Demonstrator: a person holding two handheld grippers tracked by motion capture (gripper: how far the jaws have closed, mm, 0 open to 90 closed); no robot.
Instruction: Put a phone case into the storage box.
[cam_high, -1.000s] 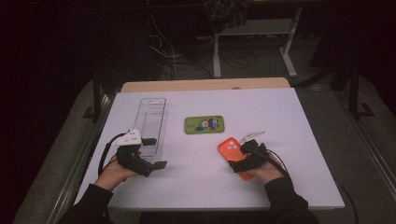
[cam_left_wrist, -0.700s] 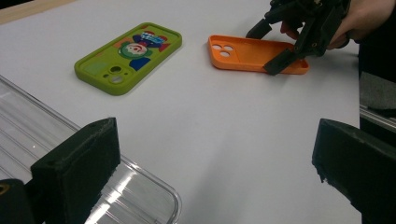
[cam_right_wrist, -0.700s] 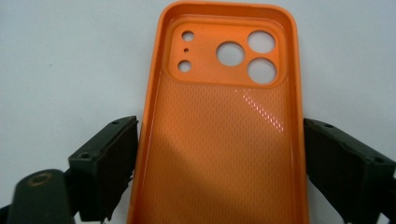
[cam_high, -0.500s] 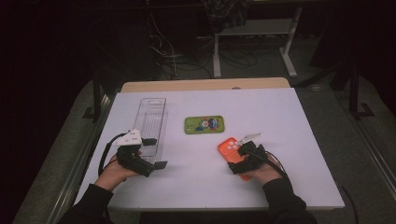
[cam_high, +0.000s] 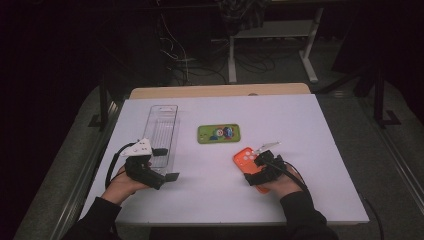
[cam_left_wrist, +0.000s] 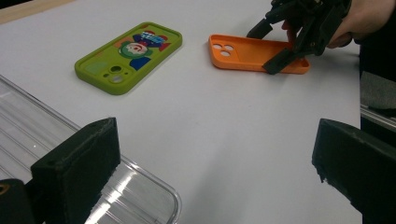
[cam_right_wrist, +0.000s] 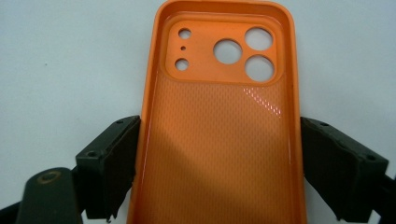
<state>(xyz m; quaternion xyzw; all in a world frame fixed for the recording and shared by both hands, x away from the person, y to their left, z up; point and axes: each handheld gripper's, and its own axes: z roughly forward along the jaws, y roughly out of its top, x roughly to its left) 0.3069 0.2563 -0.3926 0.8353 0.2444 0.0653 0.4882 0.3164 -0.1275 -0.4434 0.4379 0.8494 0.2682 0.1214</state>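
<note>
The right gripper (cam_right_wrist: 219, 163) straddles the orange phone case (cam_right_wrist: 219, 116), which lies hollow side up on the white table (cam_high: 300, 125) between its jaws, which have just been closing and now stand at its long edges, apparently to take it, while the left gripper (cam_left_wrist: 210, 177) waits open just beside the clear tray (cam_left_wrist: 42, 130).

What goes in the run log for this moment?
right tongs: closing astride orange phone case | left tongs: open, idle | green phone case: untouched
</note>
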